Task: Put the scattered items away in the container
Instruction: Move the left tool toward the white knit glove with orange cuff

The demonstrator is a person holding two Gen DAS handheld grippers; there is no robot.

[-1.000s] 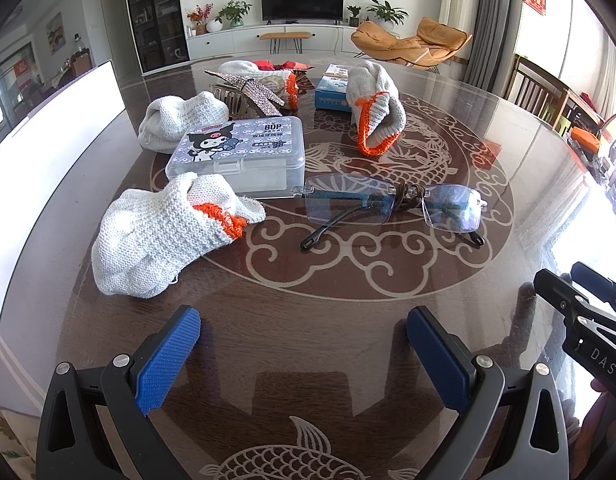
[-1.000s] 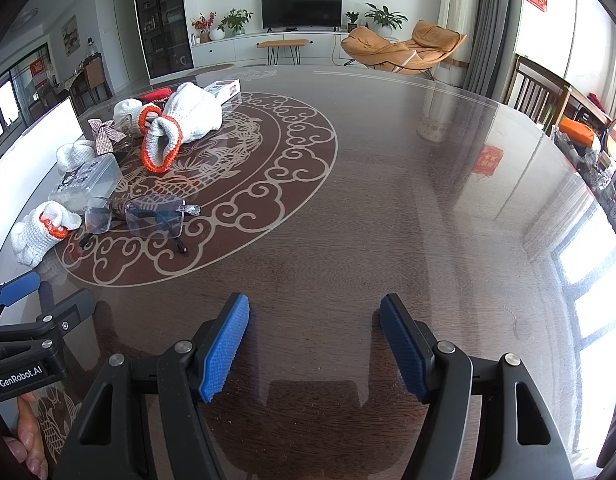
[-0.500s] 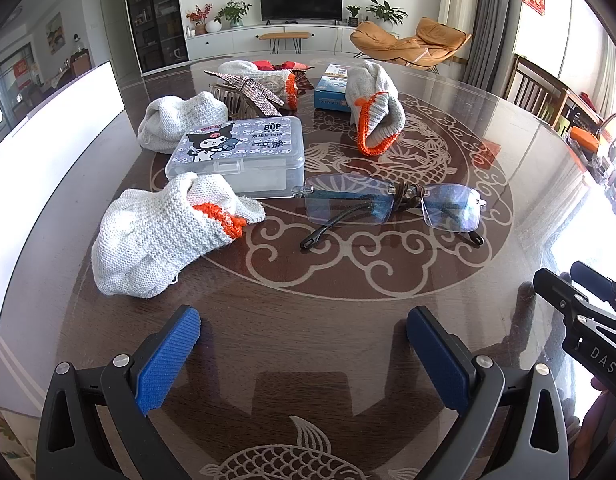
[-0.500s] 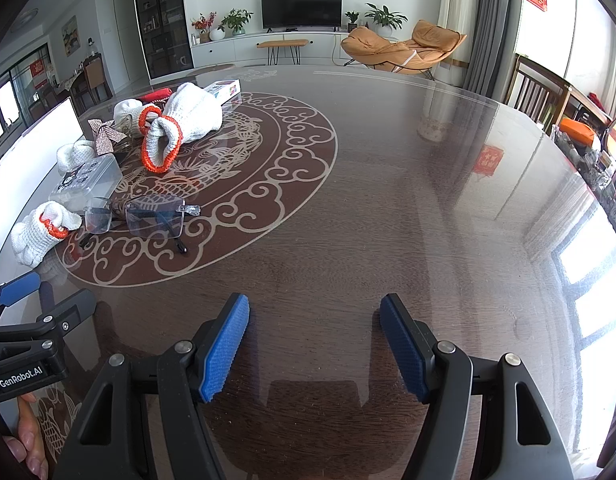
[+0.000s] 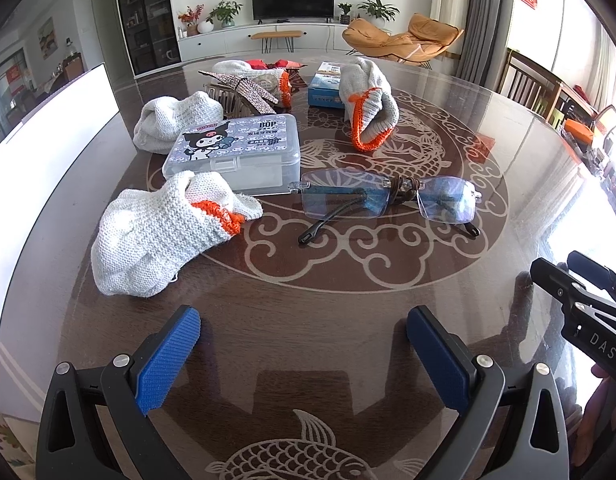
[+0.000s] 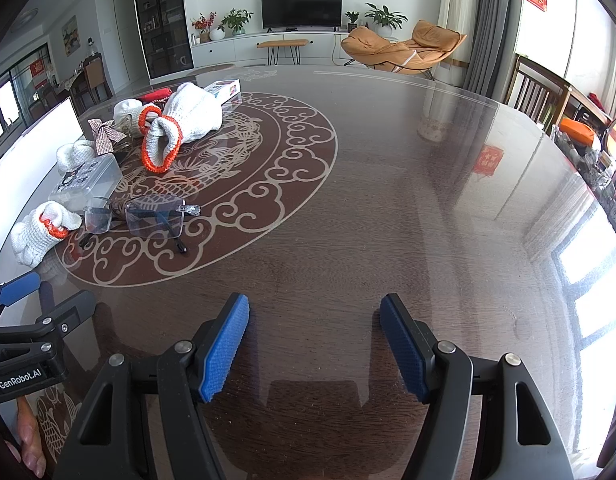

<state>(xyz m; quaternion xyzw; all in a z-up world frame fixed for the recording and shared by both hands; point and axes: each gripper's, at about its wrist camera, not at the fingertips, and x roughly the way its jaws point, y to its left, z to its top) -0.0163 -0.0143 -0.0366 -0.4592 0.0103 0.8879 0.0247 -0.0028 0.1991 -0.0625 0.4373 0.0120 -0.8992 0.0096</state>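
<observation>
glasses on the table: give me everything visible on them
The glasses are rimless, with clear, blue-tinted rectangular lenses, a thin metal bridge and dark, slim temples ending in black tips. They stand on the table unfolded, lenses upright, temples reaching toward the camera. A dark brown cord or band looks wrapped at the bridge. One lens corner sits near the clear plastic box; contact is unclear. Neither gripper touches them.

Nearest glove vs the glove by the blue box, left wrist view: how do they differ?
The nearest glove lies low and bunched, its orange cuff tucked into a fold; the glove by the blue box stands taller, its cuff gaping open toward the camera. The nearest glove sits just in front of the clear plastic case; the other lies apart from it. Both are white knit with orange cuffs.
</observation>
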